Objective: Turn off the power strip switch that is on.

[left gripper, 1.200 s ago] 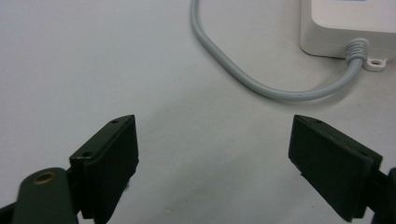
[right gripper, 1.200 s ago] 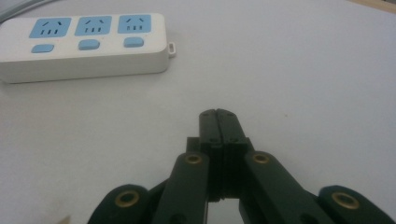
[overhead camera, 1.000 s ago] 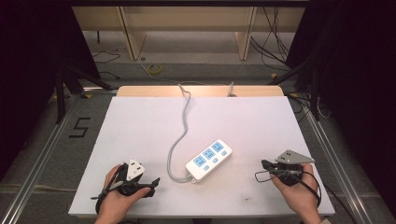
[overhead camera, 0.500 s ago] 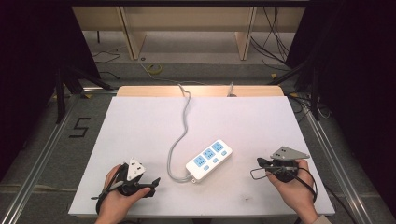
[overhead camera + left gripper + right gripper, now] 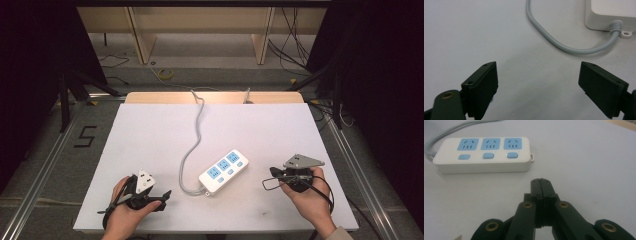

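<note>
Since the earlier frame my right gripper point(image 5: 274, 176) has edged toward the white three-socket plastic power strip point(image 5: 223, 172); fingers pressed together, empty. My left gripper point(image 5: 537, 86) rests low over the white counter point(image 5: 150, 135), fingers spread, pointing at the strip's grey cable point(image 5: 564, 46).

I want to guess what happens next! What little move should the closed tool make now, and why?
Probably ease the right tool forward toward the power strip. Its jaws are shut with nothing between them, it points at the strip's blue buttons, and bare table lies between.
</note>
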`<control>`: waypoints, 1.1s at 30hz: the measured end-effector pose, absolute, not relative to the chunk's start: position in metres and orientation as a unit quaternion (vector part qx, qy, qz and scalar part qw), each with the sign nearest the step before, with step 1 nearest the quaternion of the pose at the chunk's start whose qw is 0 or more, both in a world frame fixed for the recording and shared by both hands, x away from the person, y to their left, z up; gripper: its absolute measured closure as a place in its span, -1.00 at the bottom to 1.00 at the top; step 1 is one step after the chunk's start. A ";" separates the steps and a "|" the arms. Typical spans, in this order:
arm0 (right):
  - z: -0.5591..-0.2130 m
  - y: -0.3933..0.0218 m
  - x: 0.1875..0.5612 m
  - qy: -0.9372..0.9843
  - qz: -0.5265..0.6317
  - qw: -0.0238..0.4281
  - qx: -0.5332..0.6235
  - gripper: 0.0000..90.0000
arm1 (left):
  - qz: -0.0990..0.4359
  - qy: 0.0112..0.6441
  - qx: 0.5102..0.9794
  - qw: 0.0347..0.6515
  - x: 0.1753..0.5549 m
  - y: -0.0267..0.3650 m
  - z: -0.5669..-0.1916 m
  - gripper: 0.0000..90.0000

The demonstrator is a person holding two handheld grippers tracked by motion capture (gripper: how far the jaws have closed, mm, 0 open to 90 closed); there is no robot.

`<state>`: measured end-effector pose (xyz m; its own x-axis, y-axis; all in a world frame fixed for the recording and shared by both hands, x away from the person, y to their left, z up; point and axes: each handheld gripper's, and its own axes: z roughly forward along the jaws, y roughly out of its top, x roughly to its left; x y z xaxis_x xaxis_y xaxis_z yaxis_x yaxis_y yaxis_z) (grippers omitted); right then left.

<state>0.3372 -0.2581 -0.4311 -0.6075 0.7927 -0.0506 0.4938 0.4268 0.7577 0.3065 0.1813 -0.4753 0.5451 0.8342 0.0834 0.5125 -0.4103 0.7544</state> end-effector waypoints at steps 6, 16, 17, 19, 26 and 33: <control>-0.430 -0.253 0.339 0.822 0.362 0.201 0.390 1.00 | 0.232 0.417 0.807 0.348 0.306 0.181 -0.475 -0.65; -0.429 -0.246 0.342 0.826 0.362 0.197 0.384 1.00 | 0.232 0.416 0.807 0.348 0.306 0.181 -0.475 -0.65; -0.429 -0.245 0.343 0.827 0.362 0.197 0.384 1.00 | 0.232 0.416 0.807 0.348 0.306 0.181 -0.475 -0.65; -0.429 -0.244 0.343 0.828 0.361 0.195 0.382 1.00 | 0.232 0.416 0.807 0.348 0.306 0.181 -0.475 -0.65; -0.428 -0.240 0.345 0.830 0.362 0.193 0.378 1.00 | 0.233 0.416 0.807 0.348 0.306 0.181 -0.475 -0.65; -0.426 -0.233 0.347 0.834 0.362 0.190 0.370 1.00 | 0.234 0.416 0.807 0.347 0.306 0.181 -0.475 -0.65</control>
<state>0.3466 -0.2331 -0.4265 -0.6538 0.7551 -0.0490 0.4796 0.4635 0.7451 0.3064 0.1806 -0.4750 0.5448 0.8338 0.0892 0.5084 -0.4130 0.7556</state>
